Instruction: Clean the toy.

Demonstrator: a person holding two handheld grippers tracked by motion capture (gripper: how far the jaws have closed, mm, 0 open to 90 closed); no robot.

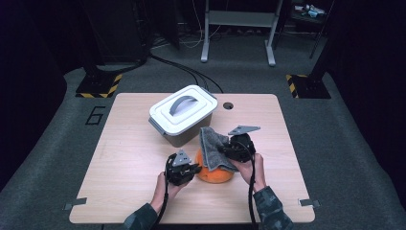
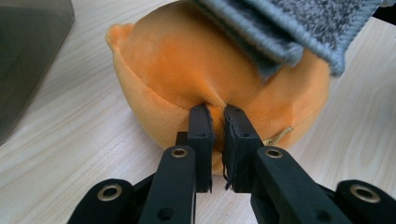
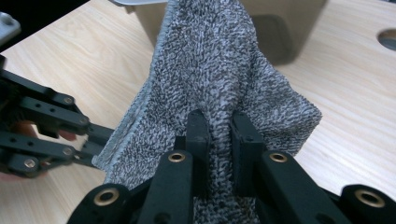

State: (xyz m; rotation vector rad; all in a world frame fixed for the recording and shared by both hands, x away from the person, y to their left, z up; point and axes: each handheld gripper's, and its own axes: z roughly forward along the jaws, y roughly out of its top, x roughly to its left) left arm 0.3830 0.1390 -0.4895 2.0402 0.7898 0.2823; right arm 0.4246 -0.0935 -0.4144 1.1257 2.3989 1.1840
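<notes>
Two grippers near the table's front edge: left gripper pinches orange plush; right gripper clamps grey cloth draped over it.

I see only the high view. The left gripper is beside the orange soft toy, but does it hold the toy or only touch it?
Observer: It holds it. In the left gripper view, the left gripper has its jaws pinched on a fold of the orange soft toy.
Operator: And is the grey cloth really gripped by the right one?
Observer: Yes. In the right gripper view, the right gripper has a ridge of the grey cloth squeezed between its jaws.
Operator: Does the cloth lie on the toy?
Observer: Its hemmed edge drapes over the toy's top in the left gripper view.
</notes>
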